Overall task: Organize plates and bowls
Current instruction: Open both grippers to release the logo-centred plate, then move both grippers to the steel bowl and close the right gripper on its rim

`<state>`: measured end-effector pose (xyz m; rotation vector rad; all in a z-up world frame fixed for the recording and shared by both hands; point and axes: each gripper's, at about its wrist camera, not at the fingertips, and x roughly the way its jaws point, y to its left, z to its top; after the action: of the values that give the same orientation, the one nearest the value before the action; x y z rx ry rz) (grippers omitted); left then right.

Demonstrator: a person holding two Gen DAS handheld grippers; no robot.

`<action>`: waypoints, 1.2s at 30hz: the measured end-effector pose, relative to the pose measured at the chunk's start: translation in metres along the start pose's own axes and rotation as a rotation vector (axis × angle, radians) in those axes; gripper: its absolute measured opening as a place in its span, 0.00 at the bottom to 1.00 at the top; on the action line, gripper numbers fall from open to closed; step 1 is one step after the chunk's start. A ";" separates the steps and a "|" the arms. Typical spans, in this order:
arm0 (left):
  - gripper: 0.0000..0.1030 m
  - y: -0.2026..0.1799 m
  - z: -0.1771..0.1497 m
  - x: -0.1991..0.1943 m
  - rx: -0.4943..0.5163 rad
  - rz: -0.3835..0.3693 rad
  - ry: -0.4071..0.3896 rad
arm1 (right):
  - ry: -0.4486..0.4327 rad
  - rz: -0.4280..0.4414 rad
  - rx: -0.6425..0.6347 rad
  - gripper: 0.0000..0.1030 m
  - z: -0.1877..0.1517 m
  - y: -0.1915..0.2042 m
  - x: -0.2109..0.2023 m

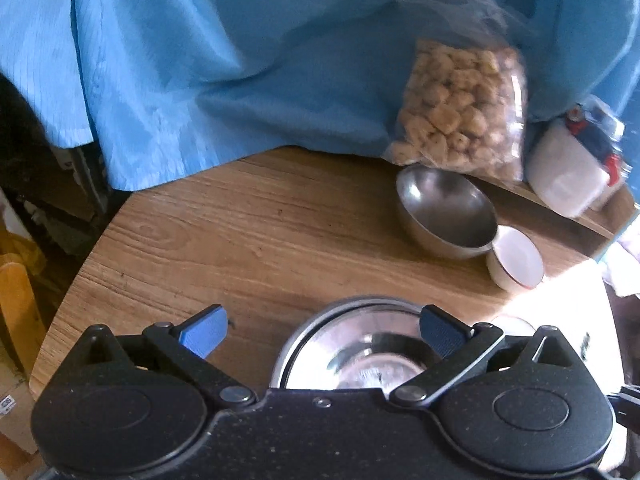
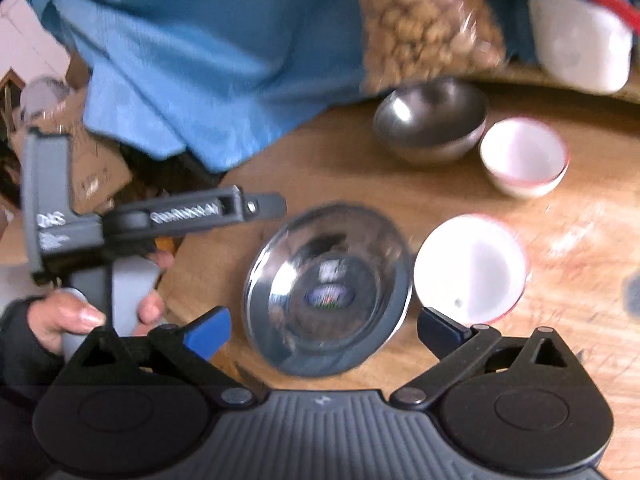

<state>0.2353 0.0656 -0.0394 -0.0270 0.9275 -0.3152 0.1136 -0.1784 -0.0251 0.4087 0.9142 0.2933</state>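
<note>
A shiny steel plate (image 2: pixel 328 288) lies flat on the wooden table (image 2: pixel 520 360), with a white red-rimmed bowl (image 2: pixel 470 268) close on its right. Further back stand a deep steel bowl (image 2: pixel 432 120) and a second white bowl (image 2: pixel 524 156), side by side. My right gripper (image 2: pixel 325 334) hangs open above the plate's near edge, nothing between its blue pads. My left gripper (image 1: pixel 322 334) is also open, over the same steel plate (image 1: pixel 360 356), gripping nothing. The steel bowl (image 1: pixel 448 216) and white bowl (image 1: pixel 516 260) sit beyond it to the right.
A blue cloth (image 1: pixel 240 60) drapes over the table's far side. A clear bag of brown snacks (image 1: pixel 460 112) and a white container (image 1: pixel 572 172) stand behind the bowls. A hand (image 2: pixel 60 316) holds the left gripper's handle off the table's left edge, above cardboard boxes (image 2: pixel 96 176).
</note>
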 end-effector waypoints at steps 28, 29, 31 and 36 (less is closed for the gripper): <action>0.99 -0.063 0.077 0.124 0.036 -0.029 0.105 | -0.145 -0.424 -0.079 1.00 0.110 -0.085 0.040; 0.99 -0.063 0.078 0.126 0.035 -0.025 0.106 | -0.144 -0.428 -0.089 1.00 0.113 -0.085 0.044; 0.99 -0.062 0.080 0.129 0.038 -0.020 0.106 | -0.132 -0.427 -0.103 0.99 0.119 -0.088 0.050; 0.99 -0.063 0.081 0.130 0.051 -0.003 0.078 | -0.097 -0.412 -0.116 0.84 0.129 -0.089 0.067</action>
<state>0.3561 -0.0401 -0.0824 0.0308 0.9965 -0.3445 0.2638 -0.2577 -0.0431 0.1198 0.8594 -0.0513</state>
